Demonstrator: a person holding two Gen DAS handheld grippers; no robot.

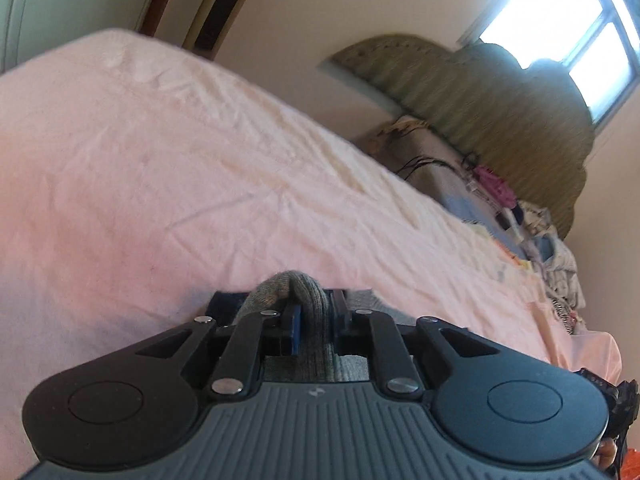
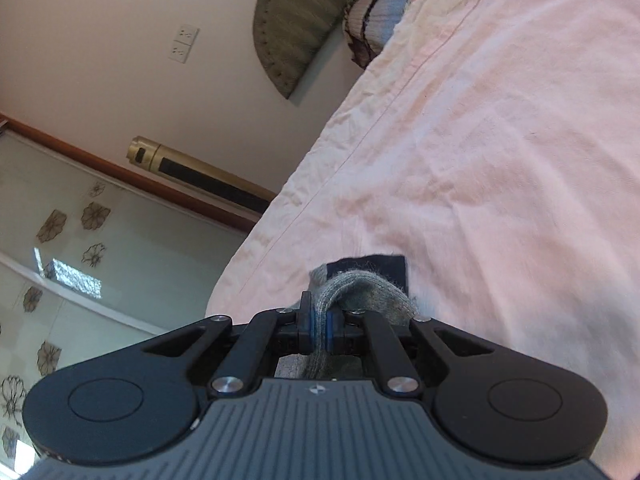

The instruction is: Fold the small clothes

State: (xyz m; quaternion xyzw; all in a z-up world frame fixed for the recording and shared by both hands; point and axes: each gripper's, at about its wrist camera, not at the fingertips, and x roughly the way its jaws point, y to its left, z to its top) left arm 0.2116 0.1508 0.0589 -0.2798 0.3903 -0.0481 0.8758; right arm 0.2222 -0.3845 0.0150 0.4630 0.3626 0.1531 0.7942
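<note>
Left gripper [image 1: 314, 312] low over the bed, jaws clamped on a bunched fold of grey knitted sock [image 1: 298, 292] — fabric humped up between the blue pads and running back under the gripper body. Dark navy band of the same sock just visible at the left of the jaws, lying on the wrinkled pale pink cotton bedsheet [image 1: 168, 168].

Right gripper [image 2: 319, 322] likewise down near the bed, jaws pressed together on the grey knit [image 2: 360, 292], which arches out to the right of the pads; dark navy cuff [image 2: 368, 266] just beyond the fold, resting flat on the pink sheet [image 2: 500, 140].

Sock thus near the close edge of the bed, pinched at both grippers and touching the sheet.

Farther off, in the left wrist view: padded olive-green headboard [image 1: 480, 96] against the wall, bright window [image 1: 560, 16] above it, and a heap of mixed clothes [image 1: 552, 256] at the far right of the bed. In the right wrist view: white wall socket [image 2: 183, 44] at the far left, gold and black cylindrical appliance [image 2: 200, 172] by the wall, frosted glass panel with flower prints [image 2: 72, 240] at the near left.
</note>
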